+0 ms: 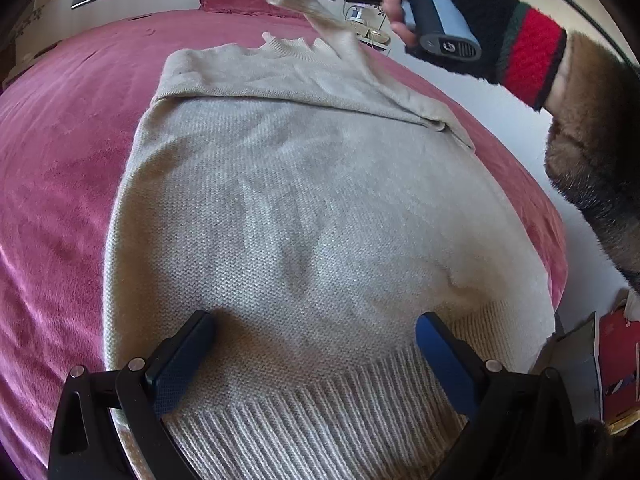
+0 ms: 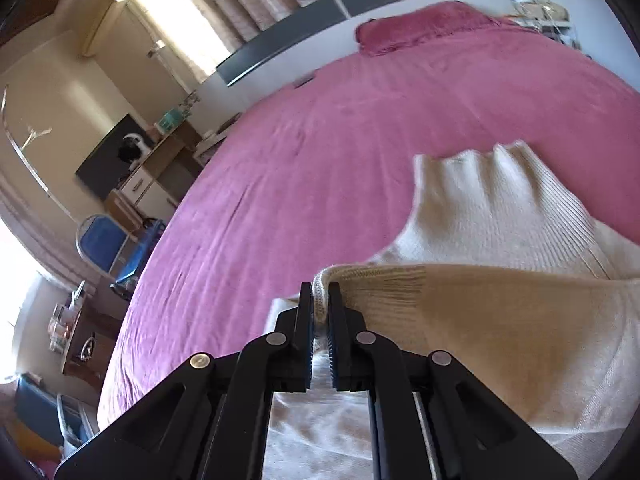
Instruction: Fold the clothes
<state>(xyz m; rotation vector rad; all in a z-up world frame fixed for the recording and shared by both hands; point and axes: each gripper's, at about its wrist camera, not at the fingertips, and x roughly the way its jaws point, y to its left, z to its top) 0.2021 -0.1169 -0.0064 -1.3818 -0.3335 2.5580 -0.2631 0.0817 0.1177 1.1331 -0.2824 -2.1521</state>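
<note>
The bed [image 1: 60, 152] fills most of both my views, covered in a pink-magenta spread, with a matching pillow [image 2: 420, 26] at its far end against the headboard. Spread flat across the spread is the cream knit sweater [image 1: 304, 208], its ribbed hem nearest my left camera and its ruffled collar [image 1: 288, 46] toward the pillow. One sleeve is already folded across the upper chest, forming a diagonal band. The other sleeve [image 1: 320, 12] rises off the sweater's right shoulder into the air, blurred at its tip.

My left claw [image 1: 316, 364] hangs over the ribbed hem with its fingers spread wide, blue pads facing each other, gripping nothing. Whether the tips touch the knit I cannot tell.

My right claw [image 2: 320, 308] is closed tight on the ribbed cuff [image 2: 322, 280] of the lifted sleeve, the fabric pinched between the two dark pads and draping away to the right.

In the left view the person's hand [image 1: 404, 4], in a black fingerless glove with a red band, grips the right device's handle above the sweater's far corner.
</note>
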